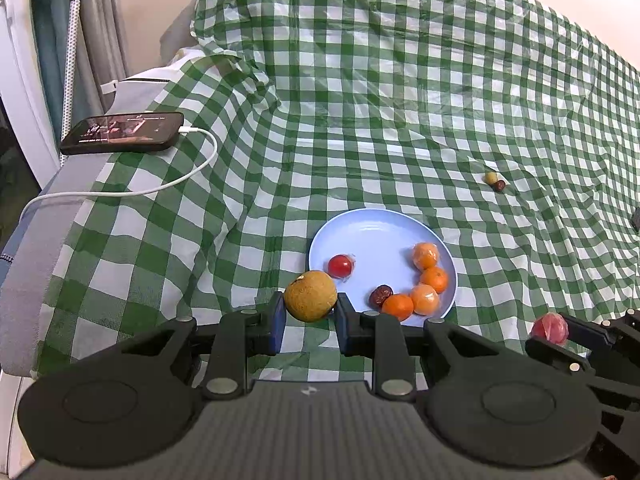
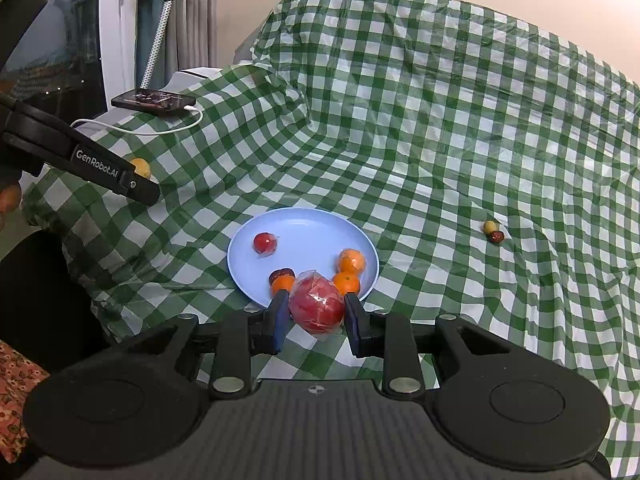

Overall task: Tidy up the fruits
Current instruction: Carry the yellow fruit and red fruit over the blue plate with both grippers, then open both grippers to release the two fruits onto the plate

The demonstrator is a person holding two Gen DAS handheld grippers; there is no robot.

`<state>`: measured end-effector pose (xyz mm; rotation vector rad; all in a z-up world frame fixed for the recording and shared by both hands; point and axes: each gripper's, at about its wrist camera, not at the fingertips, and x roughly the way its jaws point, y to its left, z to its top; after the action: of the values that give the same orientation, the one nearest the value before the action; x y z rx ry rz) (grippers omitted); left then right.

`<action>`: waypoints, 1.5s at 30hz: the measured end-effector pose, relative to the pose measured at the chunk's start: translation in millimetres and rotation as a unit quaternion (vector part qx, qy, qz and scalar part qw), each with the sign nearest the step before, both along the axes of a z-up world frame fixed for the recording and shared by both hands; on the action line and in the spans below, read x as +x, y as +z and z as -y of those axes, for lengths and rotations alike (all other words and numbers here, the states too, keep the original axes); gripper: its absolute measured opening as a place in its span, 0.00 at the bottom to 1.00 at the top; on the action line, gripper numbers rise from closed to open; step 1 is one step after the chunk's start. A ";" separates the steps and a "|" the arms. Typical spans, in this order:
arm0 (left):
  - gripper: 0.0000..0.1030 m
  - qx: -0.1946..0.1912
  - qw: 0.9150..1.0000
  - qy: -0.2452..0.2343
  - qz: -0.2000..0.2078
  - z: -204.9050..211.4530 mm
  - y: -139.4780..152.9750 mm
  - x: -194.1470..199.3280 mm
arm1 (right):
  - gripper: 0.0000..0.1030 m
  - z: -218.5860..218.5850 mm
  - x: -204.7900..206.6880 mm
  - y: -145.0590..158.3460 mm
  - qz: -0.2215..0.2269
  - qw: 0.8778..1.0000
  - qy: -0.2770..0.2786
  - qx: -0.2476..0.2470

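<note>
A light blue plate (image 1: 376, 232) (image 2: 304, 228) lies on the green checked cloth. It holds a small red tomato (image 1: 340, 266) (image 2: 265, 243), several small oranges (image 1: 426, 256) (image 2: 352, 261) and a dark date (image 1: 380, 295) (image 2: 281, 274). My left gripper (image 1: 310, 312) is shut on a yellow-brown round fruit (image 1: 310, 295), held at the plate's near left edge. My right gripper (image 2: 316, 316) is shut on a red fruit wrapped in plastic (image 2: 317, 306) (image 1: 550, 329), held over the plate's near rim. In the right wrist view the left gripper's arm (image 2: 112, 178) shows at far left, with its fruit (image 2: 141, 167) behind.
A yellowish small fruit (image 1: 490, 177) (image 2: 489, 226) and a dark one (image 1: 499, 186) (image 2: 496, 236) lie together on the cloth to the right of the plate. A phone (image 1: 124, 133) (image 2: 154, 101) with a white cable (image 1: 192, 168) rests at the left edge. The cloth rises into a draped hump behind.
</note>
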<state>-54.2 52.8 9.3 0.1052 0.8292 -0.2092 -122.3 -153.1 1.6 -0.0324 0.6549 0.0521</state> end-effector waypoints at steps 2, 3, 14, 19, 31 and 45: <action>0.27 -0.002 1.000 0.000 -0.003 -0.1 -1.8 2.7 | 0.30 2.0 3.0 -1.2 -0.004 1.000 -0.002 0.002; 0.27 -0.003 1.000 -0.001 -0.004 0.0 -2.6 4.6 | 0.30 3.0 4.8 -1.7 -0.005 1.000 -0.003 0.002; 0.27 -0.003 1.000 -0.016 -0.026 7.9 -15.1 33.5 | 0.30 2.4 40.4 -12.1 -0.017 1.000 0.001 0.000; 0.27 -0.001 0.998 -0.032 -0.052 23.5 -28.5 59.1 | 0.30 4.7 64.2 -22.7 -0.029 1.000 0.003 0.004; 0.27 0.025 0.993 -0.062 -0.094 64.4 -79.6 122.9 | 0.30 17.0 127.8 -62.4 -0.073 0.997 -0.006 0.019; 1.00 0.060 0.994 -0.088 -0.037 75.5 -75.6 138.5 | 0.78 27.7 170.9 -77.8 -0.097 0.995 -0.006 0.017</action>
<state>84.3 -22.7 -66.4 0.2860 0.9062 -0.3307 48.5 -180.8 -76.1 0.0091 0.8481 0.0551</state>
